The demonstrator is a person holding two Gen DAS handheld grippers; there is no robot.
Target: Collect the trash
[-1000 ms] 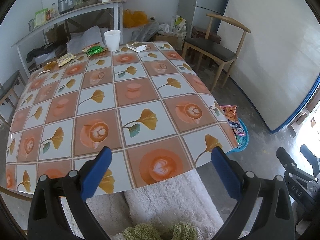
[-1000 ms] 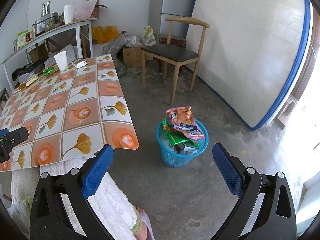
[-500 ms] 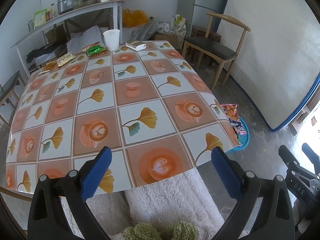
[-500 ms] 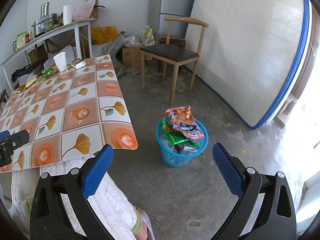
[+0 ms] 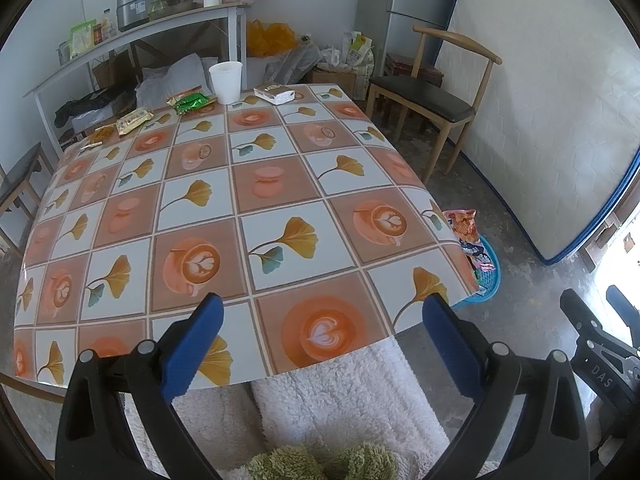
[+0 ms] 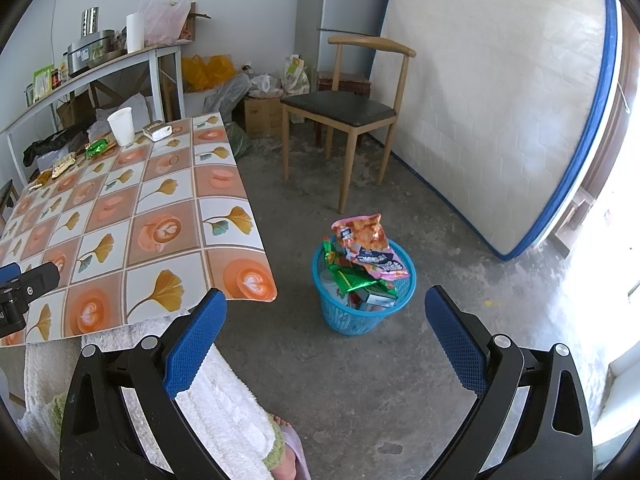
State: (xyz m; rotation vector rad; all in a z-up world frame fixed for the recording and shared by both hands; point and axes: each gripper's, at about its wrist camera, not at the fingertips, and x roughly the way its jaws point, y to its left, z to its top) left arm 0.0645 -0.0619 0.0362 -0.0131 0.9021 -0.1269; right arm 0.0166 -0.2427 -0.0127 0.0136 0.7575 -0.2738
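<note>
My left gripper [image 5: 320, 344] is open and empty over the near edge of the patterned table [image 5: 280, 184]. Trash lies along the table's far edge: a white paper cup [image 5: 226, 82], a green wrapper [image 5: 191, 103], a white packet [image 5: 275, 93], a tan wrapper [image 5: 133, 120] and a small orange wrapper [image 5: 102, 135]. My right gripper [image 6: 324, 340] is open and empty above the concrete floor, short of the blue basket [image 6: 362, 314]. The basket is piled with wrappers, an orange chip bag [image 6: 360, 236] on top. The same cup [image 6: 121, 126] shows in the right wrist view.
A wooden chair [image 6: 352, 112] stands beyond the basket. A white mattress [image 6: 500, 100] leans on the right wall. A cluttered shelf [image 5: 132, 36] runs behind the table. The person's white fleece-clad legs [image 5: 340, 400] and a foot in a slipper [image 6: 290, 456] are below the grippers.
Almost nothing has changed: both grippers stay open and empty, and both views have drifted only slightly.
</note>
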